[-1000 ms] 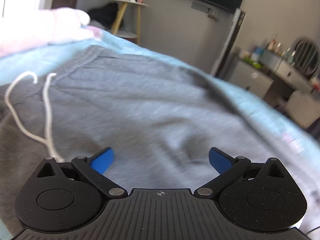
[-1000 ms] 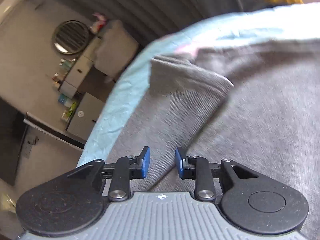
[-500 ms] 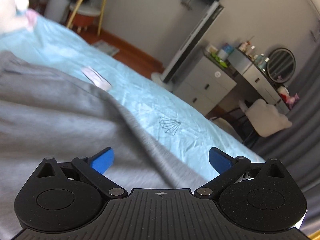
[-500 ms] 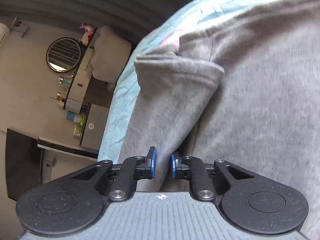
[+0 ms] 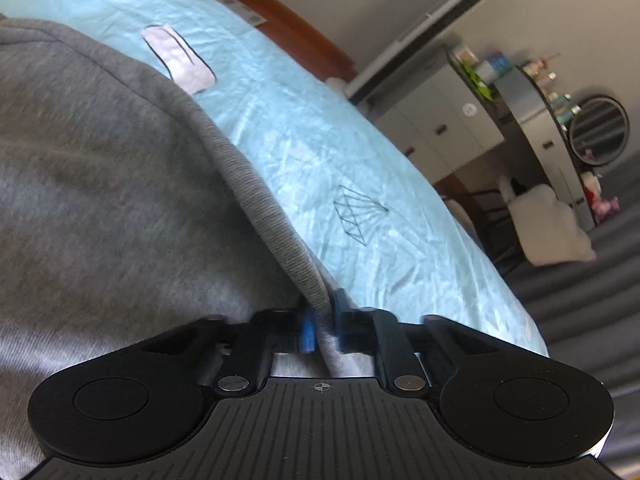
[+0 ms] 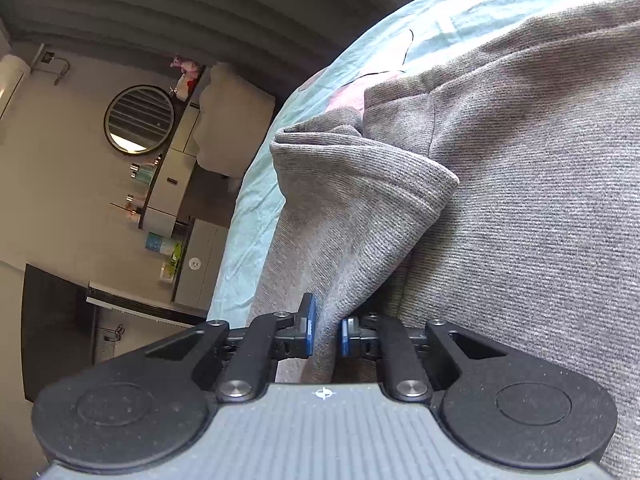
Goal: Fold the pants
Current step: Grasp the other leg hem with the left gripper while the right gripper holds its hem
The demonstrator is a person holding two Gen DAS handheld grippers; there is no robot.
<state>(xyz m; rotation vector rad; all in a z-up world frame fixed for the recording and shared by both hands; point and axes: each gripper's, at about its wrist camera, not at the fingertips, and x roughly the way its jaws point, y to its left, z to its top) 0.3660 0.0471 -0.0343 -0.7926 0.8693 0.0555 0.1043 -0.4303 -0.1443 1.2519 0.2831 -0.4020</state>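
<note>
Grey sweatpants (image 5: 100, 184) lie on a light blue bed sheet (image 5: 360, 152). In the left wrist view my left gripper (image 5: 322, 326) is shut on the ribbed edge of the pants (image 5: 280, 236), which runs up and away from the blue pads. In the right wrist view my right gripper (image 6: 326, 328) is shut on a raised fold of the same grey pants (image 6: 360, 216), near a ribbed cuff. The rest of the pants (image 6: 540, 200) spreads to the right.
The bed edge falls away to the right in the left wrist view. Beyond it stand a grey dresser (image 5: 440, 120), a round mirror (image 5: 598, 130) and a white chair (image 5: 548, 224). A white printed patch (image 5: 178, 58) marks the sheet.
My left gripper swung from the waistband area to the pants' edge and closed from wide open onto it. My right gripper closed fully onto the fold.
</note>
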